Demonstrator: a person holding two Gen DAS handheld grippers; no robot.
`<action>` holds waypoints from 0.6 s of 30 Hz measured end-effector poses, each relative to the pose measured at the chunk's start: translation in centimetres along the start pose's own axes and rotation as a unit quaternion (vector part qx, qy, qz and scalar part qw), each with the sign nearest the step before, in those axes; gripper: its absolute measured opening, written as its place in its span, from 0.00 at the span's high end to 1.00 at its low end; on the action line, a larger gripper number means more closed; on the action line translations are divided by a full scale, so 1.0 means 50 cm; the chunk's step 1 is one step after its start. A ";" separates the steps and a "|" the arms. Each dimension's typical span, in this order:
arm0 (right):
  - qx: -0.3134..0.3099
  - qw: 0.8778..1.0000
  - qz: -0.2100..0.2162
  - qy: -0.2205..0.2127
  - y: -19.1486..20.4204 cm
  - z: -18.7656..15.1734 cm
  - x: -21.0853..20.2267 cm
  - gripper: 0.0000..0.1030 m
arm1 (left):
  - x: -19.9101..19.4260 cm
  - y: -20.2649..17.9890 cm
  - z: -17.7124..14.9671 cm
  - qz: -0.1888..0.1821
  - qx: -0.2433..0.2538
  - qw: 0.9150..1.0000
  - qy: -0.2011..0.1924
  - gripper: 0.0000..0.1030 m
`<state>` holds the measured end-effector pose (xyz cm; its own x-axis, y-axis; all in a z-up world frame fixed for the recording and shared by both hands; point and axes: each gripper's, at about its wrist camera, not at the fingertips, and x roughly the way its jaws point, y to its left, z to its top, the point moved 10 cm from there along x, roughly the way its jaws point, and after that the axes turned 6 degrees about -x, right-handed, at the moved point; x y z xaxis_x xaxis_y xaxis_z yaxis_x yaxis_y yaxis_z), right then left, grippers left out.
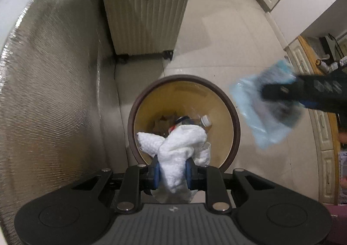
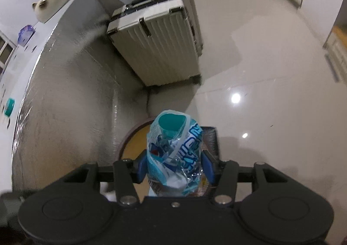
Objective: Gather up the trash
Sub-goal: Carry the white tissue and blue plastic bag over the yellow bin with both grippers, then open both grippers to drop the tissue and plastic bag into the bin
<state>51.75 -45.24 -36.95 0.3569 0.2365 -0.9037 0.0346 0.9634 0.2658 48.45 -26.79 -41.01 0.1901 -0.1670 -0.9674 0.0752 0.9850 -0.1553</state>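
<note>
Drop-off step is judged to be in hand: both grippers are loaded and are poised at the waste bin [image 1: 184, 121], w/ nothing released yet. L gripper [image 1: 173, 170] is clamped on a crumpled white paper towel [image 1: 175, 147]; blue pads are pressed into its waist, wad bulging above and a tail hanging below. It is held directly over the near part of the bin mouth, pointing steeply down.

R gripper [image 2: 174, 165] has a light-blue plastic snack wrapper [image 2: 173, 153] between its pads. In the right wrist view the left pad is seen against the plastic, but a sliver of gap shows at the right pad, so grip is judged loose, approx. at point of letting go; not certain. In the left wrist view the wrapper [image 1: 266, 110] is blurred and sits right of the bin rim, over floor tile rather than over the opening.

Bin: round, dark brown rim, tan inside, already holding a clear plastic bottle [image 1: 202, 122] and other scraps. It stands on the tile beside a foil-covered wall panel [image 1: 54, 93], w/ a cream ribbed suitcase [image 1: 147, 19] behind.

Next move, as judged: L jaws need only be opened for the towel to fall in. R gripper must first be brought across over the opening, else the light wrapper may flutter and land outside.
</note>
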 end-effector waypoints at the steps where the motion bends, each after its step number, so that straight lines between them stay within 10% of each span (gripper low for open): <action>1: 0.009 1.000 0.015 0.006 0.008 0.004 0.021 0.45 | 0.006 0.003 0.001 -0.002 -0.002 1.000 0.004 0.77; 6: 0.038 0.999 0.024 0.017 0.027 0.009 0.084 0.24 | 0.032 0.010 0.005 -0.009 -0.010 1.000 0.018 0.77; 15: 0.058 0.998 0.014 0.025 -0.028 -0.026 0.067 0.24 | 0.062 -0.032 0.022 -0.070 -0.014 0.997 0.028 0.72; 16: 0.063 0.998 0.013 0.025 -0.035 -0.031 0.064 0.24 | 0.066 -0.043 0.024 -0.083 -0.012 0.996 0.028 0.68; 18: 0.070 0.997 0.009 0.024 -0.046 -0.039 0.060 0.24 | 0.081 -0.059 0.021 -0.095 -0.012 0.995 0.037 0.25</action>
<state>50.89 -46.51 -40.93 0.3135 0.2627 -0.9125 0.1593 0.9328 0.3233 50.01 -30.39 -44.27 0.1012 -0.3482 -0.9319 0.0788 0.9366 -0.3414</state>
